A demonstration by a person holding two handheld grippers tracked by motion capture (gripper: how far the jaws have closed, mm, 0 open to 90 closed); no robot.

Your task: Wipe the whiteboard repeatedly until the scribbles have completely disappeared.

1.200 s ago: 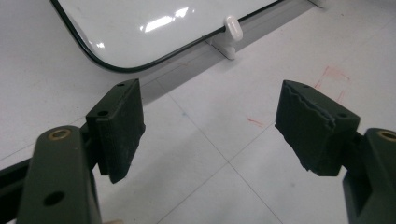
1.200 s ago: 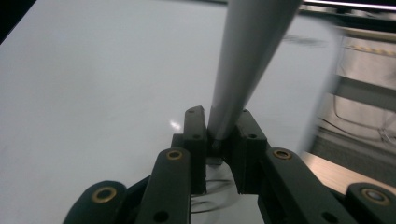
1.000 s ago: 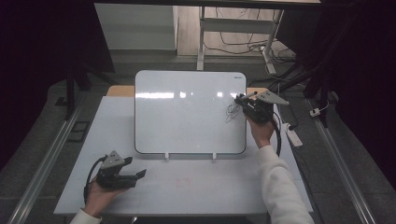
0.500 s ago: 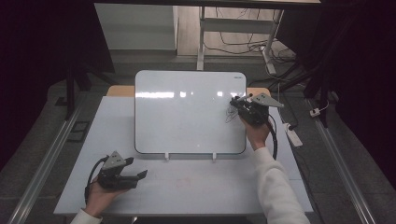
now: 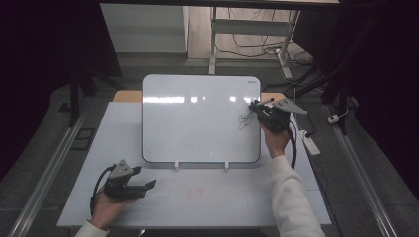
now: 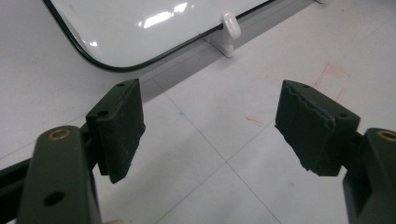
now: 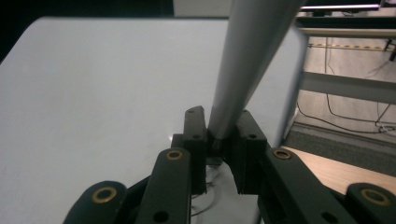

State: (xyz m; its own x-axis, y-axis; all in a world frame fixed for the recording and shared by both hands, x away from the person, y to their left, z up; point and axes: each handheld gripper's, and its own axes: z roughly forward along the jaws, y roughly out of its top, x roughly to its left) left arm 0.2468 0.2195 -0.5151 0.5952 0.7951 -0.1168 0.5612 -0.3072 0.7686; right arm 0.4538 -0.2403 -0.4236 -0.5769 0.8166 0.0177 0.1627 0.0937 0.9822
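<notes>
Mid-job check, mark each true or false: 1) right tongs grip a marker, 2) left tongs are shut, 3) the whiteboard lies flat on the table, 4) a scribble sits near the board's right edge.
1) True: the right tongs are shut on the marker.
2) False: the left tongs stand open, nothing between them.
3) False: the whiteboard stands propped on two small white supports.
4) True: a dark scribble sits there, beside the right tongs.

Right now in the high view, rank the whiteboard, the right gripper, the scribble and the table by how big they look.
1. Table
2. Whiteboard
3. Right gripper
4. Scribble
</notes>
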